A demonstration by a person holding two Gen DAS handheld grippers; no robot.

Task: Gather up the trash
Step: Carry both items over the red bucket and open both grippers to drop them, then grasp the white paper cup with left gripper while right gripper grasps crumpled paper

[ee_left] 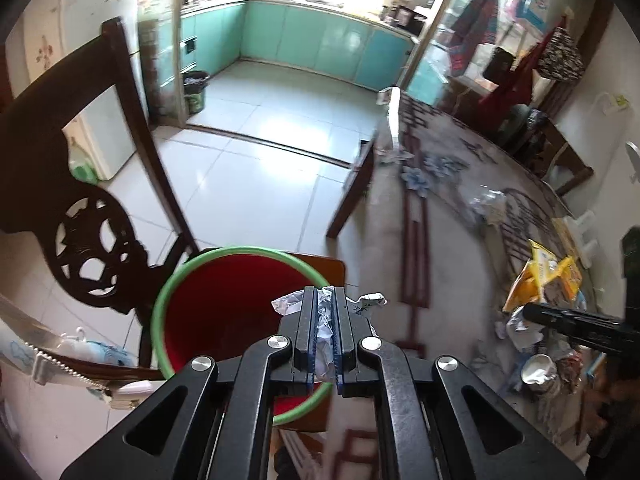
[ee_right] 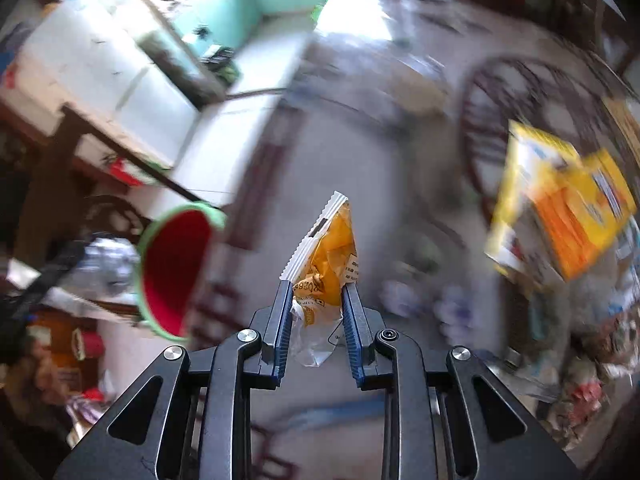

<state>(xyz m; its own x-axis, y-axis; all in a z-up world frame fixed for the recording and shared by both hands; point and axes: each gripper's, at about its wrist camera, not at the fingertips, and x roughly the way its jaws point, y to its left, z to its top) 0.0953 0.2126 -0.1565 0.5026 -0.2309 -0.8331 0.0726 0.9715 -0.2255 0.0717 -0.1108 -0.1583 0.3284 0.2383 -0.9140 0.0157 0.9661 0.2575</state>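
Observation:
My left gripper (ee_left: 325,292) is shut on a crumpled white paper (ee_left: 326,326) and holds it just over the right rim of a red bin with a green rim (ee_left: 192,276), which stands on a wooden chair seat. My right gripper (ee_right: 316,286) is shut on an orange and clear snack wrapper (ee_right: 332,256) and holds it above the table. The red bin also shows in the right wrist view (ee_right: 172,268), to the left of that gripper. The right gripper shows in the left wrist view (ee_left: 580,322) as a dark shape at the right edge.
A patterned tablecloth covers the table (ee_left: 440,216). Yellow packets (ee_left: 540,276), foil cups (ee_left: 538,368) and other scraps lie at its right side; the yellow packets (ee_right: 560,208) show blurred in the right wrist view. A dark carved chair back (ee_left: 92,200) stands left of the bin.

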